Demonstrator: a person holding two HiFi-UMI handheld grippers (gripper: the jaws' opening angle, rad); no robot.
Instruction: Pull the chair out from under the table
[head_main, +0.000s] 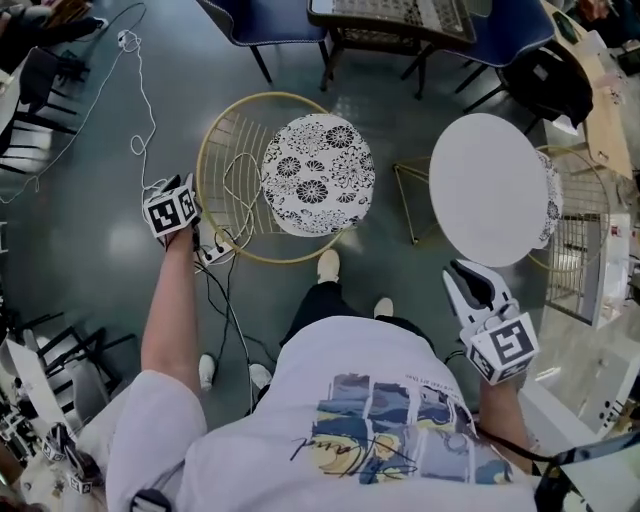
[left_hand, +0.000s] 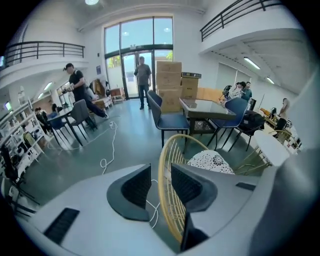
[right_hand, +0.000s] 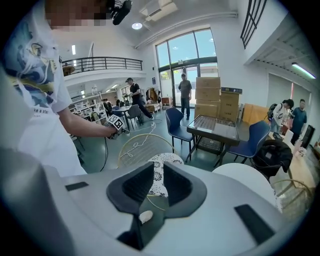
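The chair has a round gold wire back (head_main: 213, 150) and a black-and-white patterned seat cushion (head_main: 318, 175). It stands on the floor left of the round white table (head_main: 490, 188), apart from it. My left gripper (head_main: 190, 226) is at the left edge of the chair's back. In the left gripper view the gold rim (left_hand: 167, 200) runs between its jaws (left_hand: 160, 187), which stand apart from the rim, so the gripper is open. My right gripper (head_main: 470, 285) hovers near the table's front edge; its jaws (right_hand: 159, 182) show a narrow gap with nothing in it.
A white cable (head_main: 140, 120) and a power strip (head_main: 215, 252) lie on the floor by the left gripper. A glass-topped table (head_main: 400, 20) and blue chairs (head_main: 270, 25) stand beyond. Another gold wire chair (head_main: 578, 240) sits right of the white table. People stand far off (left_hand: 143, 75).
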